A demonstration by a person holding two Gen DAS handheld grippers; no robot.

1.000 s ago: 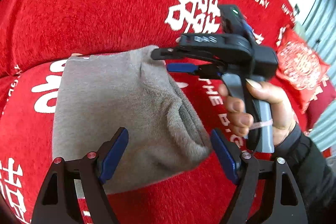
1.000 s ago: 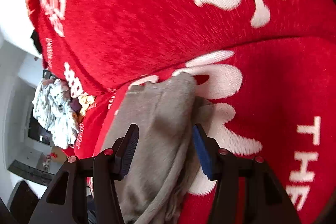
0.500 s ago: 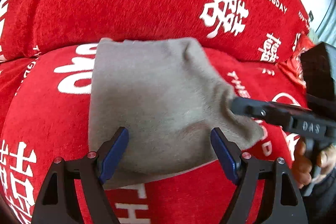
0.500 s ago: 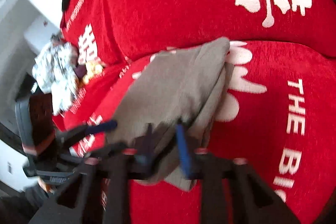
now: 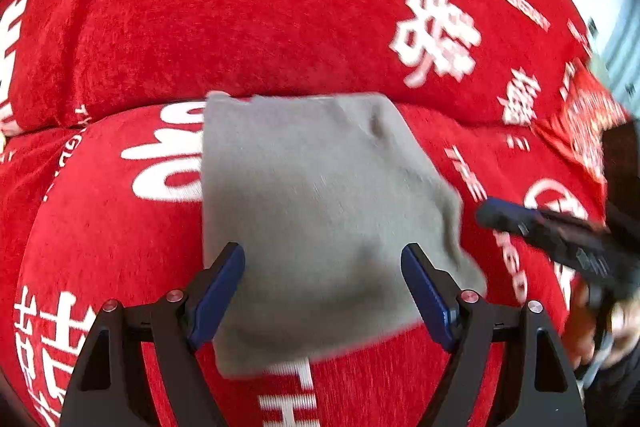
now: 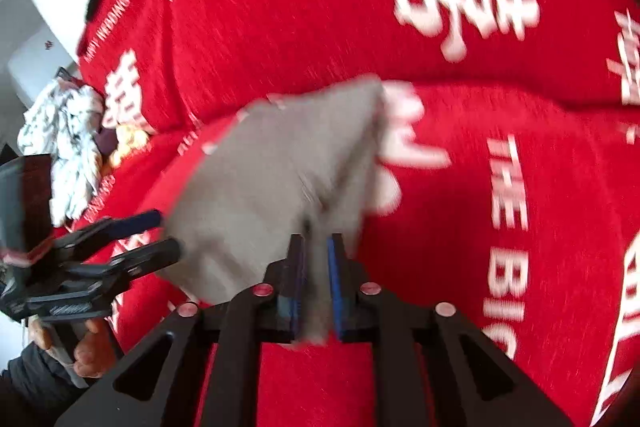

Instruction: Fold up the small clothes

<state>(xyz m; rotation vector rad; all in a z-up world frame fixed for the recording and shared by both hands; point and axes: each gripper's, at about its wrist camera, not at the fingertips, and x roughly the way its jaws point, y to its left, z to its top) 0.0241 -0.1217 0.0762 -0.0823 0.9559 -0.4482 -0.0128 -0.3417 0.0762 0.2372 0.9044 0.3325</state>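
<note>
A folded grey garment lies on the red sofa seat. My left gripper is open, its blue pads on either side of the garment's near edge. It also shows at the left of the right wrist view, open. My right gripper is shut on the grey garment, pinching its near edge between the blue pads. In the left wrist view the right gripper comes in from the right, beside the garment's right edge.
The red backrest with white characters rises behind the seat. A heap of white patterned clothes lies on the sofa's far left. A red cushion sits at the right end.
My right gripper has closed on the garment's edge; a second ago it was open around it. The left gripper has pulled back and recentred on the garment, still open.
</note>
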